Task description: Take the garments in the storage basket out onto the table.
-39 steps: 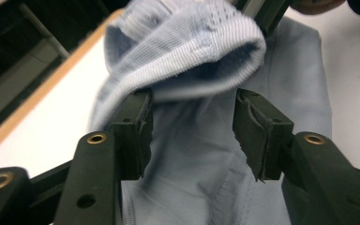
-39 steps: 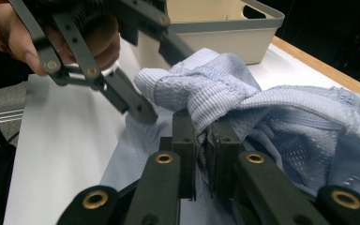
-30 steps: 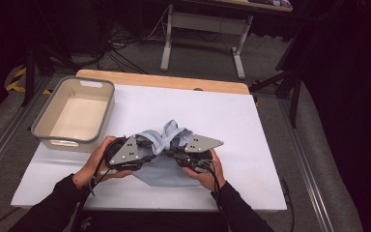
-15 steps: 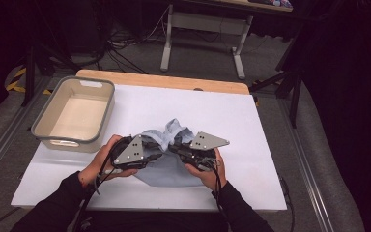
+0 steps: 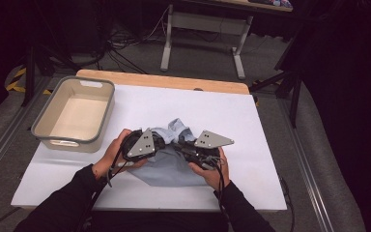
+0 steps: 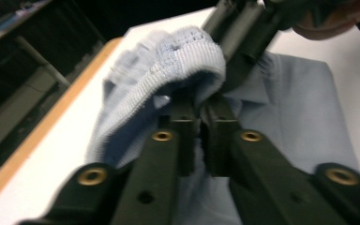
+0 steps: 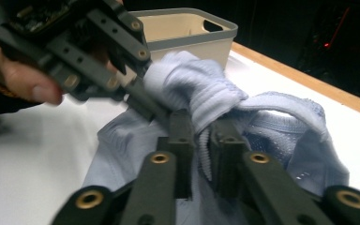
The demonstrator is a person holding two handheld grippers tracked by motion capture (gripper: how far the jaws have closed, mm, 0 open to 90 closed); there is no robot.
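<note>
Dark room; grey floor (image 5: 140,60) strewn with cables (image 5: 121,46); a metal-legged stand (image 5: 205,29) behind the white-topped desk (image 5: 251,121).

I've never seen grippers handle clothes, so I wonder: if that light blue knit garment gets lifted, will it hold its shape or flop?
Probably flop: the light blue knit garment already lies bunched and folded on the table. It likely drapes from wherever the left gripper and right gripper pinch it. The ribbed knit looks grippy rather than slippery.

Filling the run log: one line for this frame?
left tool: just closed, shut on light blue garment | right tool: shut on same garment | bin: far left
</note>
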